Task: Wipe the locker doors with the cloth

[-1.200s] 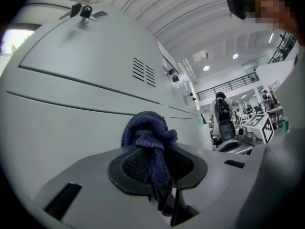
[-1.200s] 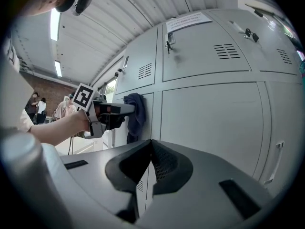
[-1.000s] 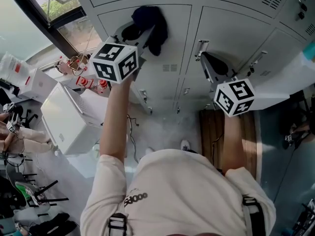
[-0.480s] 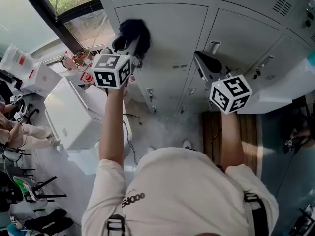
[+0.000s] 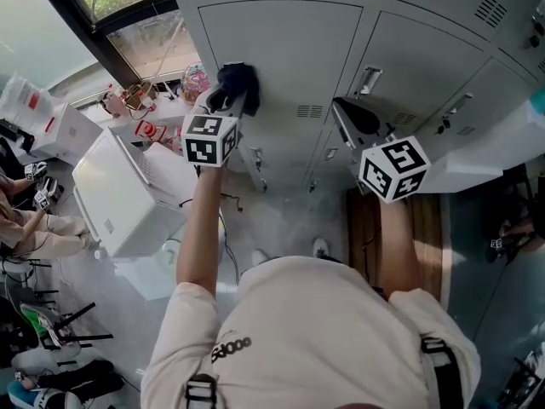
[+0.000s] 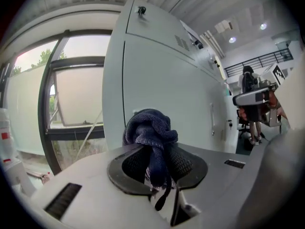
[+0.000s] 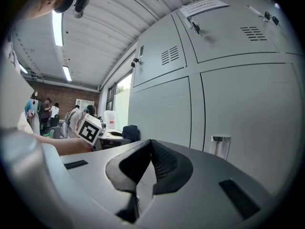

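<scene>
A dark blue cloth [image 5: 238,83] is bunched in my left gripper [image 5: 226,100], whose jaws are shut on it. The cloth presses against the left edge of a pale grey locker door [image 5: 289,49]. In the left gripper view the cloth [image 6: 151,136] bulges out between the jaws, with the door [image 6: 162,94] right behind it. My right gripper [image 5: 345,113] hovers before the neighbouring locker door [image 5: 417,66], near its metal handle [image 5: 370,79]. Its jaws are shut with nothing between them [image 7: 151,149]. The handle [image 7: 220,146] shows just right of that gripper.
A white box-shaped appliance [image 5: 119,190] stands on the floor at the left, next to a window [image 5: 119,15]. An open locker door [image 5: 485,156] juts out at the right. A person's hands [image 5: 17,228] show at the far left edge.
My left gripper has carried the cloth down and leftward across the locker door. The right gripper has stayed almost still.
</scene>
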Tool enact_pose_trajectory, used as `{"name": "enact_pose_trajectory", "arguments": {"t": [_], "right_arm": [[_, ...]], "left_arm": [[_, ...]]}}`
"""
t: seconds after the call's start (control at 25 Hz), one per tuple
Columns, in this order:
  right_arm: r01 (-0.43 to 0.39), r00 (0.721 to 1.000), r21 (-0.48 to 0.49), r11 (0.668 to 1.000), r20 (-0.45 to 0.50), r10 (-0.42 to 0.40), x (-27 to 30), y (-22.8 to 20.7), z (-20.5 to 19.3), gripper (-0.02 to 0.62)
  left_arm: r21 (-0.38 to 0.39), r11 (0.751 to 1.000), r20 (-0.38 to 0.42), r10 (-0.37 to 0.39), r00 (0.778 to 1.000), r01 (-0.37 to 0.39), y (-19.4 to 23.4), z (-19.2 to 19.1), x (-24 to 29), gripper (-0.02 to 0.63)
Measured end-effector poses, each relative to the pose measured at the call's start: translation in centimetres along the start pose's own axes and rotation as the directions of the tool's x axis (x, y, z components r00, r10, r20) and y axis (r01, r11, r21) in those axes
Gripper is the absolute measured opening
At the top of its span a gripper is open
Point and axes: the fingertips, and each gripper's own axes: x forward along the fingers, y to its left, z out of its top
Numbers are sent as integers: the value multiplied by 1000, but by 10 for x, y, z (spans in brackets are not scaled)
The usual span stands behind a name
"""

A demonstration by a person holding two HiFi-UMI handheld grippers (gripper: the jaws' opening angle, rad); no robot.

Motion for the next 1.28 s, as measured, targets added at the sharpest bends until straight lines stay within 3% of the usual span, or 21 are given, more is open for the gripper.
{"name": "enact_pose_trajectory", "arguments": {"t": [0.16, 0.44, 0.88, 1.28], "right_arm": [[2, 1000, 10, 1000, -27, -2, -1, -1, -11, 9], [-8, 998, 19, 1000, -56, 9, -2, 2, -25, 9], [-48, 995, 25, 999, -86, 50, 5, 11, -36, 9], [-36, 990, 27, 999, -135, 39, 1, 4, -49, 9]], "left_arm": [[-80, 996, 28, 28, 999, -26, -1, -28, 0, 100], [-113, 993, 73, 37, 997, -28, -13, -36, -15, 98], [-219, 975, -84, 0, 997, -18, -28, -110, -14, 98], [-216, 976, -131, 9, 991, -38, -15, -138, 35, 98]]}}
